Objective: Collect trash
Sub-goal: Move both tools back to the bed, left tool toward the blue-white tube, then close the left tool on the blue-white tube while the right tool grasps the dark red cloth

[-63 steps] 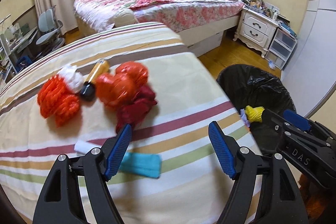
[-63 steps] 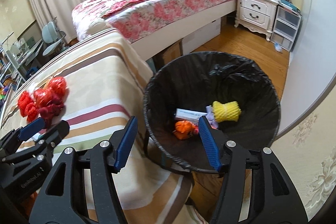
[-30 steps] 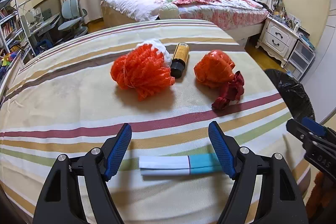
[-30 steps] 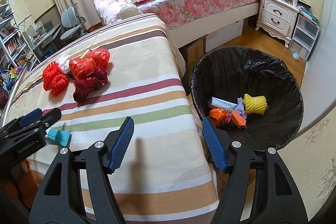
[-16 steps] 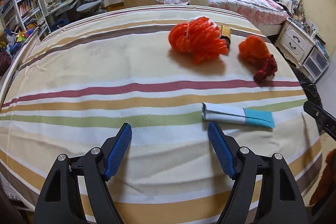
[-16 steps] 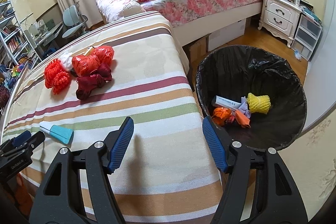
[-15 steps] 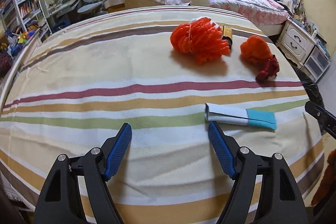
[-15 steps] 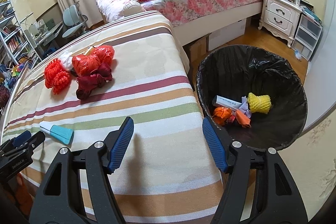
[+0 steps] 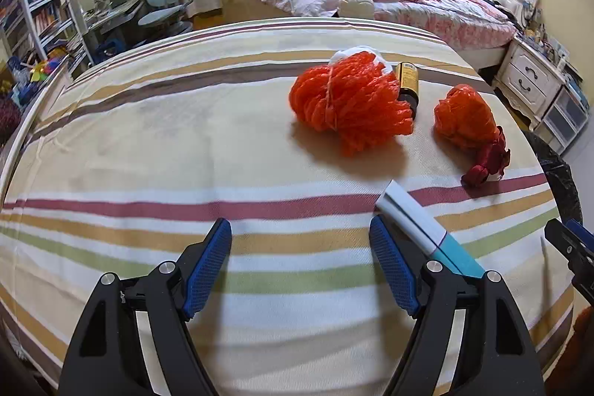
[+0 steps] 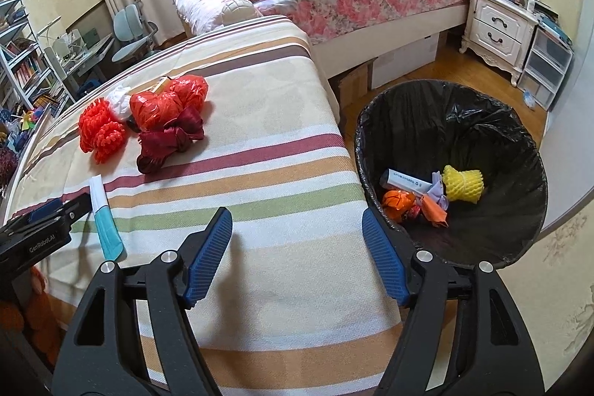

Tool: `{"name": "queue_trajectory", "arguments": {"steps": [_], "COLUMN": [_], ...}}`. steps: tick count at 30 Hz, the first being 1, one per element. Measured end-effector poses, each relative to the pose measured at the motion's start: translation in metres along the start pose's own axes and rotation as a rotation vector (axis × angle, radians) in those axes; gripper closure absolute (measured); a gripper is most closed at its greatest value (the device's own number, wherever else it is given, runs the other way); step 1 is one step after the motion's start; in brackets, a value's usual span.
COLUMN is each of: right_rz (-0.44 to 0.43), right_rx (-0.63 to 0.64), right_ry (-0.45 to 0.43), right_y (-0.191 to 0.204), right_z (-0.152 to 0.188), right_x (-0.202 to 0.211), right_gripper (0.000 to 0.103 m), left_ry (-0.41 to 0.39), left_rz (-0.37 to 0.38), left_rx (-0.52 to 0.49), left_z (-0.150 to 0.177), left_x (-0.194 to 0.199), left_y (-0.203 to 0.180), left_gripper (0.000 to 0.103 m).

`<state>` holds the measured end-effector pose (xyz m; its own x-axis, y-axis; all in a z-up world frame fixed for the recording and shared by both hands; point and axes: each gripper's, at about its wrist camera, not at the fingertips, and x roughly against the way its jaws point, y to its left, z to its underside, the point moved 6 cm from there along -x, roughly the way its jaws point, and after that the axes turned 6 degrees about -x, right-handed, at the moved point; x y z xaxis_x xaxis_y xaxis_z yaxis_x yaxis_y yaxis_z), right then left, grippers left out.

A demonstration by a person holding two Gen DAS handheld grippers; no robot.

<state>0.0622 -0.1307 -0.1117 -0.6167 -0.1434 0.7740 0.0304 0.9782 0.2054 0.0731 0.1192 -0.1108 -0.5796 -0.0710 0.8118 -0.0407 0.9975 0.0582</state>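
Trash lies scattered on a bench covered with a striped cloth [image 10: 282, 143]. Left tongs [image 9: 300, 264] hover spread wide and empty near the bench's front edge, with a flat white and teal paper packet [image 9: 427, 229] lying just beside the right finger, outside the gap. Right tongs [image 10: 297, 255] are likewise released and empty, above the bench's right front corner.

Farther back, toward the bench's far right corner, sit a bright orange mesh net bundle [image 9: 349, 102], an amber bottle with a black cap [image 9: 407, 84] touching it, a crumpled orange plastic bag [image 9: 464, 117] and a dark red ribbon wad [image 9: 486, 162].

A round bin with a black plastic liner [image 10: 456, 121] stands on the floor off the bench's right edge, already holding a yellow foam net [image 10: 462, 184] and other scraps.

Likely risks: closing now would miss the packet, and a thin flat packet may slide on the cloth. Nothing blocks the way to it.
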Motion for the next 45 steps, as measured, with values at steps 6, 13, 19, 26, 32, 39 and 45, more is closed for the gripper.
{"name": "queue_trajectory", "arguments": {"steps": [6, 13, 19, 26, 32, 39, 45], "right_rz": [-0.010, -0.001, 0.004, 0.004, 0.010, 0.016, 0.010], "right_rx": [0.002, -0.008, -0.027, -0.014, 0.013, 0.032, 0.055], "right_ry": [-0.007, -0.025, -0.025, -0.022, -0.012, -0.013, -0.015], "right_y": [-0.002, -0.013, -0.021, -0.016, -0.004, 0.007, 0.021], "right_z": [-0.001, 0.002, 0.004, 0.005, 0.006, 0.003, -0.001], "right_x": [0.001, 0.006, 0.009, 0.009, 0.003, 0.003, 0.003], "right_gripper": [0.032, 0.032, 0.032, 0.032, 0.030, 0.029, 0.029], "left_ry": [0.003, -0.004, 0.017, 0.000, -0.017, -0.053, -0.079], "left_rz": [0.013, 0.047, 0.059, 0.054, 0.059, 0.087, 0.087], "left_rx": [0.068, 0.031, -0.006, -0.052, -0.046, -0.087, -0.108], "left_z": [0.006, -0.003, -0.002, 0.010, 0.011, 0.004, 0.002], "left_x": [0.017, 0.022, 0.009, 0.010, 0.013, 0.011, 0.010], "left_y": [0.003, -0.031, -0.058, -0.047, -0.032, -0.039, -0.036], "left_gripper": [0.028, 0.028, 0.027, 0.027, 0.034, 0.058, 0.082]}}
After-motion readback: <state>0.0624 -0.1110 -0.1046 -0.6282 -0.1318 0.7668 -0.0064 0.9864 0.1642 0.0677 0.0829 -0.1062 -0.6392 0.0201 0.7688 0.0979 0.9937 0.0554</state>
